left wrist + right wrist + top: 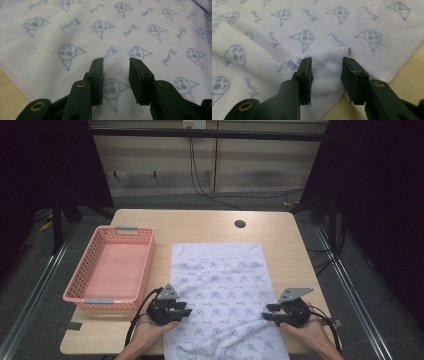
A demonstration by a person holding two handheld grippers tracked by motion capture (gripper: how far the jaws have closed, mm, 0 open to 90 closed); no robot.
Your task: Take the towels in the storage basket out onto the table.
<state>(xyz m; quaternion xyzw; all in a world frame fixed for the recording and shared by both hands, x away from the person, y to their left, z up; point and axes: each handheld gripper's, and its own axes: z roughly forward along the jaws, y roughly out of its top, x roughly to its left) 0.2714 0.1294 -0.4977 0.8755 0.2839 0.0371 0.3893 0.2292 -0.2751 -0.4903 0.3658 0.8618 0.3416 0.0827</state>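
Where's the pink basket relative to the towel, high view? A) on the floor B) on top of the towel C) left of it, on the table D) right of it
C: the basket stands on the table to the left of the towel, a strip of bare wood between them.

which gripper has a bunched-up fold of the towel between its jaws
The right gripper: a raised towel fold sits between its jaws. The left gripper is over flat cloth.
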